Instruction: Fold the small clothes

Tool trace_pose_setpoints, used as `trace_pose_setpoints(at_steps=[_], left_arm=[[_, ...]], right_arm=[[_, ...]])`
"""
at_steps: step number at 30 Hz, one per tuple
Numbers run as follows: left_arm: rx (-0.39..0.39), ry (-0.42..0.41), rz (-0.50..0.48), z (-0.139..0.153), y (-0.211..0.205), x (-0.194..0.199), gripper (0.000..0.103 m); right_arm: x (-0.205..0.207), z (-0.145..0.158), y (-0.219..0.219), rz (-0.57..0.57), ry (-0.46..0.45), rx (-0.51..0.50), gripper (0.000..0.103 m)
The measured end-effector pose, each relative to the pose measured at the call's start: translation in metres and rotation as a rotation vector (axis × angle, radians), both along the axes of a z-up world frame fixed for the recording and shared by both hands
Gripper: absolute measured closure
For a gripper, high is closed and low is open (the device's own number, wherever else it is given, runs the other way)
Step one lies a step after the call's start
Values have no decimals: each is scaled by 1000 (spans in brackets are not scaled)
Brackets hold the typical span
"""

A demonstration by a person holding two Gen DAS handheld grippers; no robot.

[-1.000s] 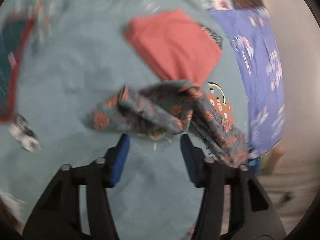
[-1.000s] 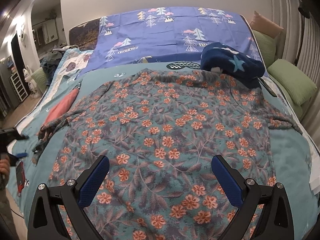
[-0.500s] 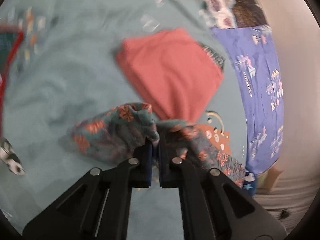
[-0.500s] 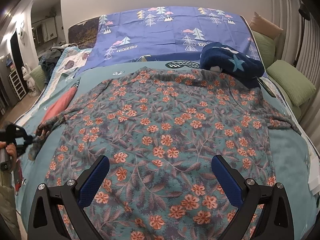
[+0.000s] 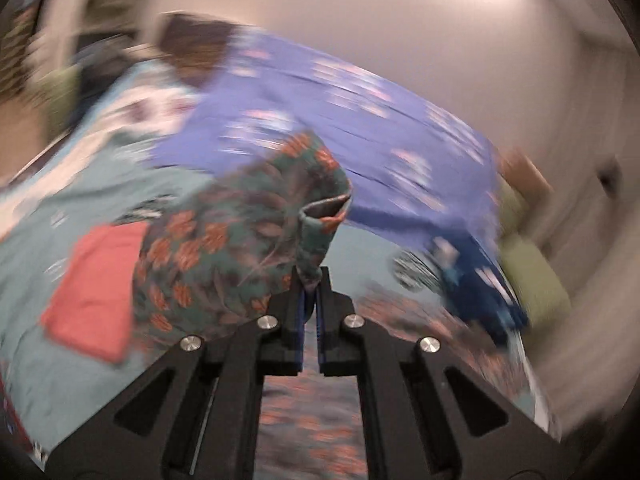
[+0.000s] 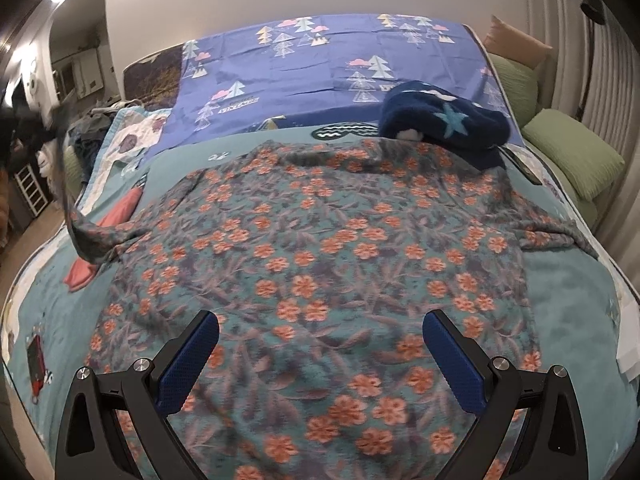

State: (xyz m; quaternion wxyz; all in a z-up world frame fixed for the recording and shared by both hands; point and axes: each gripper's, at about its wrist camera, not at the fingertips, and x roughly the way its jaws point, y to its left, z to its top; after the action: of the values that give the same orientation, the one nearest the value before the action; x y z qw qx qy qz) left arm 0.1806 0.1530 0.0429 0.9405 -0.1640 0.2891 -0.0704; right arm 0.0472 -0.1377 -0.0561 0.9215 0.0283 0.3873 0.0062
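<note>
A: What's changed w/ the left gripper point(image 5: 310, 292)?

B: A sec ago its jaws stood apart over the crumpled sleeve of the floral top point(image 6: 320, 264); now they're pinched tight on the sleeve point(image 5: 248, 232), and it's off the bed. Left view is v. blurred and has swung from the bedcover up toward the purple sheet point(image 5: 360, 128) and the wall.

A: Seen from the other side too?

B: Yes, in the right view the sleeve tip point(image 6: 86, 236) is pulled up at the left edge, above the red folded item point(image 6: 104, 236). Before, it lay flat there.

A: Right gripper point(image 6: 320, 360)?

B: Jaws wide apart, nothing btwn them, hovering over the hem, same as before.

A: And the top itself?

B: Spread flat on the teal bedcover point(image 6: 568, 292), collar end by the navy star blanket point(image 6: 444, 120). Other sleeve point(image 6: 560, 236) not folded yet.

A: So for the task?

B: Prob. the first fold is starting: sleeve going in across the body. Early stage imo.
</note>
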Motion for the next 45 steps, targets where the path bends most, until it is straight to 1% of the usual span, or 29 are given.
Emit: trace_pose_setpoints(at_steps=[3, 4, 5, 7, 8, 10, 11, 13, 15, 16, 17, 18, 19, 20, 21, 22, 24, 26, 28, 30, 32, 34, 37, 39, 42, 43, 45], left_arm=[[55, 7, -198, -11, -71, -2, 98], [69, 26, -271, -19, -98, -3, 98], [73, 45, -322, -26, -117, -4, 98], [84, 102, -410, -50, -153, -8, 98], [88, 134, -444, -63, -164, -10, 98], [94, 201, -490, -88, -184, -10, 98], [97, 225, -502, -97, -190, -12, 98], [102, 267, -513, -112, -195, -14, 98], [93, 300, -519, -118, -194, -14, 97], [76, 316, -520, -119, -188, -17, 97], [60, 324, -521, -119, -185, -18, 93], [44, 325, -520, -117, -178, -23, 84], [40, 318, -513, -114, -174, -26, 69], [41, 303, -499, -111, -165, -31, 61], [47, 287, -479, -109, -158, -33, 49], [57, 258, -446, -106, -147, -38, 44], [87, 214, -367, -103, -125, -48, 40], [96, 214, -284, -106, -101, -52, 37], [107, 241, -207, -114, -78, -50, 37], [161, 259, -103, -122, -52, -47, 37], [195, 267, -20, -128, -29, -47, 37], [194, 283, 44, -134, -4, -48, 37], [170, 319, 110, -148, 22, -44, 37], [173, 342, 127, -157, 28, -37, 37], [188, 364, 122, -169, 29, -26, 37], [190, 376, 124, -173, 28, -21, 37], [176, 377, 115, -175, 24, -15, 37]], right_arm=[[-2, 0, -16, -35, 0, 9, 0], [-3, 0, -23, -50, 0, 12, 0], [-3, 1, -32, -70, 0, 15, 0], [-5, 1, -43, -94, 4, 22, 0], [-4, 0, -50, -102, 21, 33, 0], [-3, -1, -62, -93, 44, 81, 0], [-2, -2, -69, -85, 57, 115, 0], [1, -3, -77, -74, 75, 151, 0], [6, -4, -82, -61, 91, 195, 0], [11, -5, -85, -52, 102, 228, 0], [16, -4, -86, -41, 111, 258, 0], [19, -4, -85, -34, 117, 278, 0], [24, -4, -85, -22, 127, 308, 0], [31, -4, -85, -8, 136, 342, 1], [36, -4, -84, 8, 146, 370, 1], [42, -5, -82, 26, 158, 396, 1], [55, -8, -75, 64, 179, 433, 1], [69, -16, -65, 95, 212, 451, 1], [81, -26, -58, 103, 263, 459, 1], [90, -37, -53, 108, 311, 477, 1], [94, -44, -52, 106, 336, 486, 1], [97, -46, -52, 112, 336, 487, 1], [111, -51, -51, 119, 323, 490, 2], [123, -51, -47, 131, 309, 465, 2], [141, -52, -36, 151, 288, 422, 5], [146, -52, -32, 146, 284, 415, 11], [150, -51, -25, 149, 277, 410, 36]])
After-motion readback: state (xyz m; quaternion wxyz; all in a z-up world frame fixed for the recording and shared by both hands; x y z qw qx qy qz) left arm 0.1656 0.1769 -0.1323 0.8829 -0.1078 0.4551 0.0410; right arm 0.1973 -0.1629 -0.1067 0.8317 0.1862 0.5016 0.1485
